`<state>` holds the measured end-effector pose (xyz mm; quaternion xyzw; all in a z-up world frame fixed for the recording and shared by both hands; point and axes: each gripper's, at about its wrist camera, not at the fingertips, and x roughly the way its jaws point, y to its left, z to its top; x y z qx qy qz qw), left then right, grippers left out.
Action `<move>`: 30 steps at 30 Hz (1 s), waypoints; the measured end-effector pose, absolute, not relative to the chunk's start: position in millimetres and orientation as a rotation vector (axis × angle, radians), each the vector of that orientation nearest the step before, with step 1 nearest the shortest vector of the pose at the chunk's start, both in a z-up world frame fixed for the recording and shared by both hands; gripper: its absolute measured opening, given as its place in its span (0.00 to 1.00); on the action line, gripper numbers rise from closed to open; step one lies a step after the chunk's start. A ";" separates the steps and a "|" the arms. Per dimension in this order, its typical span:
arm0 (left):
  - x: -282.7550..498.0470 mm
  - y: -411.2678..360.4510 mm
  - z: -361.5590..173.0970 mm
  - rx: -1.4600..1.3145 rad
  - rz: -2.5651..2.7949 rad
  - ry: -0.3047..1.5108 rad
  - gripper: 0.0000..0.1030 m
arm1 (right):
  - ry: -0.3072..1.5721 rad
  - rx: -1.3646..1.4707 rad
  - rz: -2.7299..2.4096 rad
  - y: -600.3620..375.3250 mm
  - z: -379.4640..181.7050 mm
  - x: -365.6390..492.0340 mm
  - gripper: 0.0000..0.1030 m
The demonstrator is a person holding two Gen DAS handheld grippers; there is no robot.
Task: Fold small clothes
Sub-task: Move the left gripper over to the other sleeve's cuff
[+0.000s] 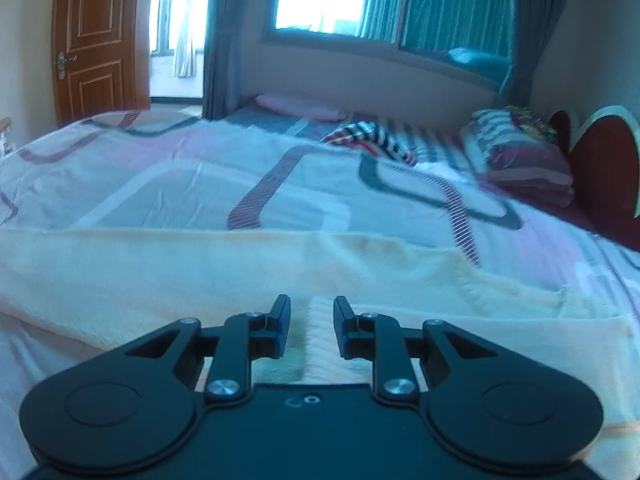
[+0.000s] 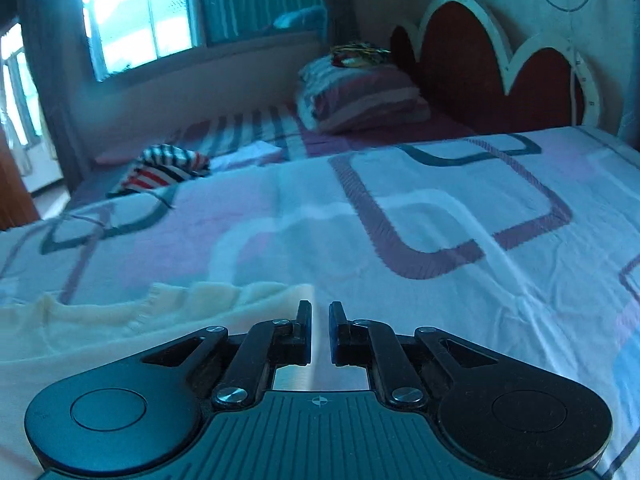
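Grippers low over a cream knit garment on the bed, ready to fold.

Left wrist view: left gripper hangs above the cream garment, jaws narrowly apart with a ribbed strip of the knit showing between them; cannot tell whether the pads press on it. Lies flat across the near edge of the bed, with a striped garment well apart near the far side. Right wrist view: right gripper nearly closed, only a slim gap left, apparently pinching nothing visible; sits just beside the garment's ribbed hem, over bare sheet. Risk from here, as a judgement: right jaws closing beside the hem instead of on it, so one corner lifts alone and the fold drags crooked; thin knit could also slip from a shallow pinch.
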<state>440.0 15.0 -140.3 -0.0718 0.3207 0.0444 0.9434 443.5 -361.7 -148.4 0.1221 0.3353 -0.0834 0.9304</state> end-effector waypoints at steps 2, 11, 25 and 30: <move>438.2 3.6 -138.1 -0.125 0.031 0.676 0.21 | 0.704 0.241 -0.121 -348.4 -147.7 446.3 0.10; 446.6 -12.2 -155.7 -0.093 -0.024 0.834 0.26 | 0.788 0.185 -0.096 -323.2 -163.2 443.4 0.27; 423.2 -7.7 -129.2 -0.075 0.050 0.833 0.56 | 0.831 0.087 0.055 -260.1 -162.7 415.6 0.51; 411.1 3.8 -117.5 -0.078 0.098 0.828 0.59 | 0.827 0.012 0.064 -244.4 -170.7 410.4 0.68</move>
